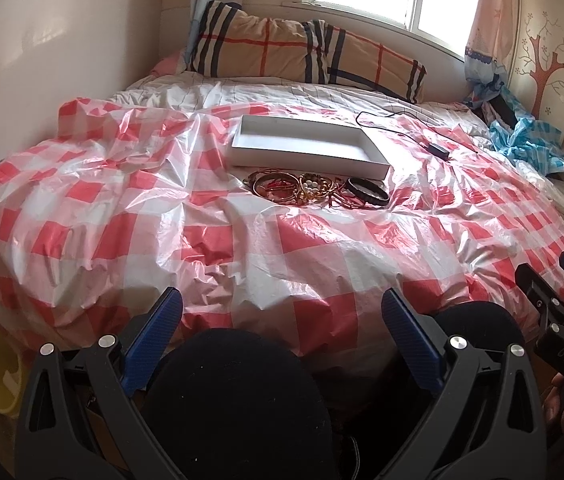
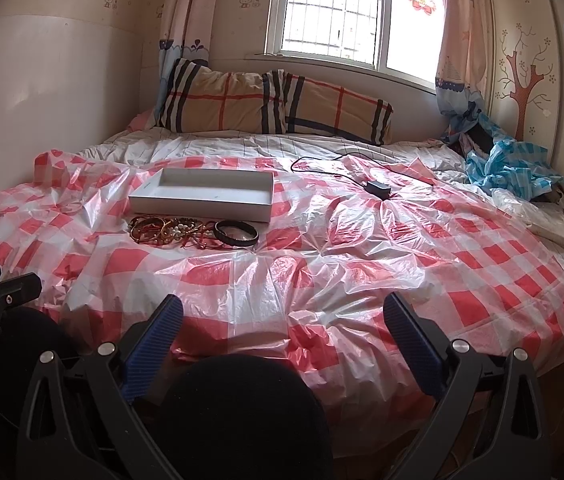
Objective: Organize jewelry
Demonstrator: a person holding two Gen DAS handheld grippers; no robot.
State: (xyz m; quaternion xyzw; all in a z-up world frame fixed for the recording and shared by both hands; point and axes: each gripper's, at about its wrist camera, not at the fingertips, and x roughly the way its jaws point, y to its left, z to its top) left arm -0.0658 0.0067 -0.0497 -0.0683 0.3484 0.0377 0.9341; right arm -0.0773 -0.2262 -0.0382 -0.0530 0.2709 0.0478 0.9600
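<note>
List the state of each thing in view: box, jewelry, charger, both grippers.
white box: open, empty, lying on the bed
jewelry pile: heaped in front of the box, none inside
black bracelet: flat, at the pile's right end
charger: loose on the plastic sheet, cable trailing
left gripper: open, empty
right gripper: open, empty

Jewelry heap and empty white tray, both on the bed's checked sheet.

I note a shallow white rectangular tray (image 2: 201,196), open-topped, lying flat with nothing inside that I can see. Just in front of its near long wall lies a tangled pile of bracelets (image 2: 173,232): gold-toned bangles, a strand with white beads, thin red cords, overlapping one another. At the pile's right end a pair of black bands (image 2: 237,233) lies flat, touching the red cords. I cannot tell whether the pile touches the tray. I cannot count the individual pieces.
</note>
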